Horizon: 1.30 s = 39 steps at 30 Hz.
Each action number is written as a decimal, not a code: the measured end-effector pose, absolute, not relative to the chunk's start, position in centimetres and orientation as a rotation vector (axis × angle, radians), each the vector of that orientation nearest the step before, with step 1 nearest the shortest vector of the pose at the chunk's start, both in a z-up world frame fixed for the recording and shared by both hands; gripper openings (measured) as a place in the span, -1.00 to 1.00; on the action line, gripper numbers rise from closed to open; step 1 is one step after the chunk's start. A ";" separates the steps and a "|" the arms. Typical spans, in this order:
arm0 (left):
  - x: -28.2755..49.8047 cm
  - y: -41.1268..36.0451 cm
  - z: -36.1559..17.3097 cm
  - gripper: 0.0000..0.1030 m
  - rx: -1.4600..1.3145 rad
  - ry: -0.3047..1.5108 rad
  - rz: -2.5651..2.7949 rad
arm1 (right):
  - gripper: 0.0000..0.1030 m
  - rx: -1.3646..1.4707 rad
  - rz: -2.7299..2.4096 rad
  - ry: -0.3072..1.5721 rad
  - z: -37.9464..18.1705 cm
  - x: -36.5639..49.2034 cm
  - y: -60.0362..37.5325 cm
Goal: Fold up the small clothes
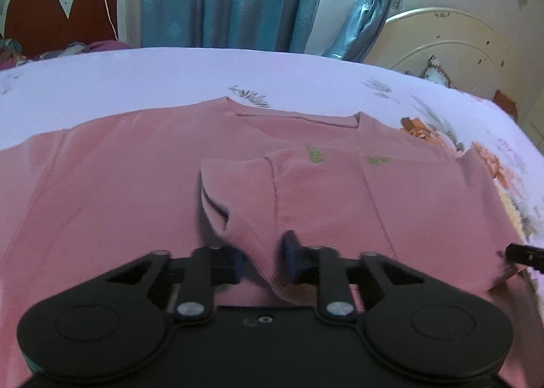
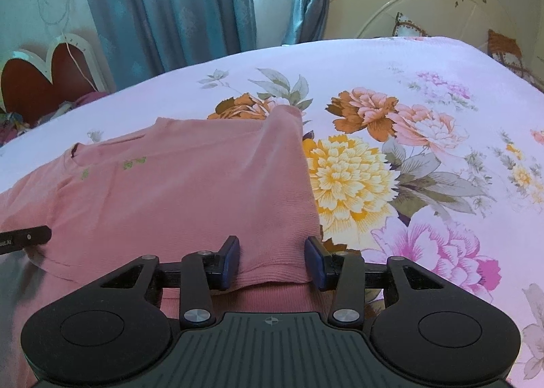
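A pink ribbed shirt (image 1: 112,184) lies flat on the bed, neck at the far side. Its right side is folded over toward the middle, with green lettering (image 1: 314,154) showing on the flap. My left gripper (image 1: 260,260) is open, and the flap's lower fabric lies between its blue pads. My right gripper (image 2: 272,262) is open, with the folded edge of the shirt (image 2: 190,190) between its pads at the hem. The left gripper's tip shows at the left edge of the right wrist view (image 2: 27,238).
The bed has a white sheet with large flowers (image 2: 350,177). A cream headboard (image 2: 425,0) stands at the far right, blue curtains (image 2: 163,7) behind, and a red heart-shaped headboard (image 1: 61,14) at the far left.
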State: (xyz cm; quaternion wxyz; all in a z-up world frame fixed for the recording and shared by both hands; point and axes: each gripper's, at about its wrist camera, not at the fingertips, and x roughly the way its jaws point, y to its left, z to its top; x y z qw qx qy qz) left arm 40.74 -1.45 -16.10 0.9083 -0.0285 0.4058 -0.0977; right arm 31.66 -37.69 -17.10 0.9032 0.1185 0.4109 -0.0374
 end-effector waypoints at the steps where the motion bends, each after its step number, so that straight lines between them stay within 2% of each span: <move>1: 40.6 -1.5 -16.0 -0.77 -0.059 0.831 -0.208 | -0.57 0.253 -0.076 0.850 -17.1 31.6 -37.9; 2: 40.4 -1.7 -15.9 -0.83 -0.056 0.824 -0.214 | -0.71 0.267 -0.074 0.853 -17.2 31.5 -38.1; 8: 39.9 -1.6 -15.2 -0.84 -0.077 0.807 -0.228 | -0.69 0.274 -0.090 0.848 -17.1 31.0 -38.7; 11: 39.5 -1.1 -15.0 -0.85 -0.096 0.798 -0.227 | -0.30 0.281 -0.114 0.843 -17.0 30.7 -39.1; 17: 39.0 -1.1 -15.3 -0.84 -0.074 0.791 -0.231 | -0.30 0.283 -0.103 0.891 -17.7 30.8 -39.6; 18: 39.0 -1.0 -15.4 -0.84 -0.077 0.793 -0.225 | -0.38 0.282 -0.101 0.898 -17.8 30.7 -39.7; 20: 38.9 -0.6 -15.5 -0.84 -0.094 0.794 -0.217 | -0.83 0.297 -0.094 0.904 -17.8 30.4 -40.2; 25: 38.7 -1.1 -15.7 -0.84 -0.042 0.790 -0.229 | -0.84 0.287 -0.107 0.899 -18.0 29.5 -40.5; 26: 38.9 -1.0 -16.0 -0.81 -0.046 0.807 -0.228 | -0.74 0.312 -0.110 0.888 -18.0 29.4 -40.8; 27: 39.0 -1.0 -16.1 -0.73 -0.050 0.815 -0.222 | -0.39 0.335 -0.114 0.879 -17.9 29.2 -41.1; 28: 39.1 -1.0 -16.1 -0.58 -0.046 0.812 -0.208 | -0.13 0.344 -0.117 0.860 -17.6 29.1 -41.2; 29: 39.1 -1.0 -16.1 -0.45 -0.044 0.810 -0.197 | 0.23 0.338 -0.121 0.838 -17.4 29.0 -41.2; 31: 39.3 -0.6 -16.2 -0.29 -0.062 0.821 -0.187 | 0.25 0.333 -0.109 0.818 -17.0 29.4 -41.2; 32: 39.5 -0.3 -16.2 -0.15 -0.078 0.826 -0.180 | 0.24 0.347 -0.095 0.831 -17.1 29.9 -41.3; 34: 39.8 0.2 -16.3 -0.11 -0.109 0.832 -0.173 | 0.05 0.359 -0.083 0.853 -17.7 30.8 -41.4; 35: 40.1 0.5 -16.3 -0.11 -0.129 0.839 -0.174 | -0.27 0.358 -0.072 0.880 -18.2 31.3 -41.4; 36: 40.2 0.7 -16.3 -0.12 -0.146 0.840 -0.175 | -0.49 0.363 -0.067 0.900 -18.6 31.7 -41.4; 37: 40.3 0.9 -16.4 -0.24 -0.160 0.839 -0.176 | -0.52 0.352 -0.069 0.899 -18.7 31.7 -41.3; 38: 40.3 1.0 -16.4 -0.58 -0.166 0.833 -0.177 | -0.72 0.331 -0.060 0.901 -18.6 31.6 -41.1; 39: 40.3 1.1 -16.4 -0.83 -0.161 0.821 -0.167 | -0.73 0.317 -0.057 0.900 -18.4 31.4 -40.9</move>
